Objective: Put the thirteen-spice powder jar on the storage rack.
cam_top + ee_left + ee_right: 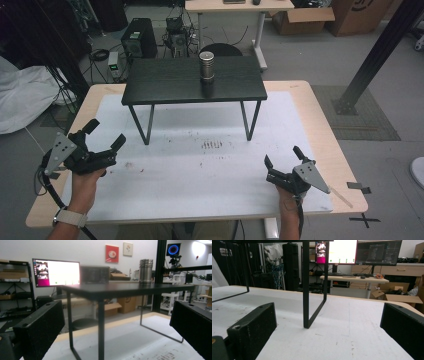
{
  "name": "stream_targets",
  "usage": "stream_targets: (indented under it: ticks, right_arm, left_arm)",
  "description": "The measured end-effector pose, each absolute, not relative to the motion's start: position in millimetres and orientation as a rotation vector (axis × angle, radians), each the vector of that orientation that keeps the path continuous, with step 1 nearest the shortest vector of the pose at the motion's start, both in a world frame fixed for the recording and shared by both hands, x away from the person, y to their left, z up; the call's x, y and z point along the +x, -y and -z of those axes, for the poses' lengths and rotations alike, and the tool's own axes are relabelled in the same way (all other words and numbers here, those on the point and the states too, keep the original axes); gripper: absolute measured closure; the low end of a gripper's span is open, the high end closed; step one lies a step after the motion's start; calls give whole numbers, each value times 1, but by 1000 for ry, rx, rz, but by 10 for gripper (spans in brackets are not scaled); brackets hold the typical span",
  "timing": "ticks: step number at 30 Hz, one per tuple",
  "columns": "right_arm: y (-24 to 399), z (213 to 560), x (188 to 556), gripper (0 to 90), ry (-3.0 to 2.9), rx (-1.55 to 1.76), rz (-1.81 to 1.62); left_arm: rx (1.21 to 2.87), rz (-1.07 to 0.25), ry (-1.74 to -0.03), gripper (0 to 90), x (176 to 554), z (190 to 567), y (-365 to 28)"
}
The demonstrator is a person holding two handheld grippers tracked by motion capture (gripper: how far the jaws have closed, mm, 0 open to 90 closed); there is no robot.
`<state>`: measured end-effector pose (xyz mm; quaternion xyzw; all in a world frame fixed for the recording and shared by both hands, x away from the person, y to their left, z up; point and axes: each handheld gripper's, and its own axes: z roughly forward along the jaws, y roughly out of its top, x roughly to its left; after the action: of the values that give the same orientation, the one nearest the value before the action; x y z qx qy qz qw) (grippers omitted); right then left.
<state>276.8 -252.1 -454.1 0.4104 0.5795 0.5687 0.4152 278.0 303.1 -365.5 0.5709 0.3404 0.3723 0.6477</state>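
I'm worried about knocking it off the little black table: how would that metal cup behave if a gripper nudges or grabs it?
The metal cup stands upright and is taller than it is wide, so a push near its top would probably tip it. Its round body would likely roll once down. The shiny, ribbed-looking wall seems rigid, though possibly slippery between jaws. It stands on the black table near the middle, not at an edge.

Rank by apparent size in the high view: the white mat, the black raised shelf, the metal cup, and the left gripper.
1. White mat, covering most of the table.
2. Black raised shelf.
3. Left gripper, though it lies nearer the camera, which inflates it.
4. Metal cup, standing on the shelf, farther off.
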Motion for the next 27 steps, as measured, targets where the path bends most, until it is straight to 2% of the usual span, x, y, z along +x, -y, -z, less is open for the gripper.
stream_targets:
  ticks: [27]
  right_arm:
    - [252, 454, 277, 5, -1457, 1027, -1423]
  left_arm:
    - [1341, -866, -943, 2, 276, 433, -324]
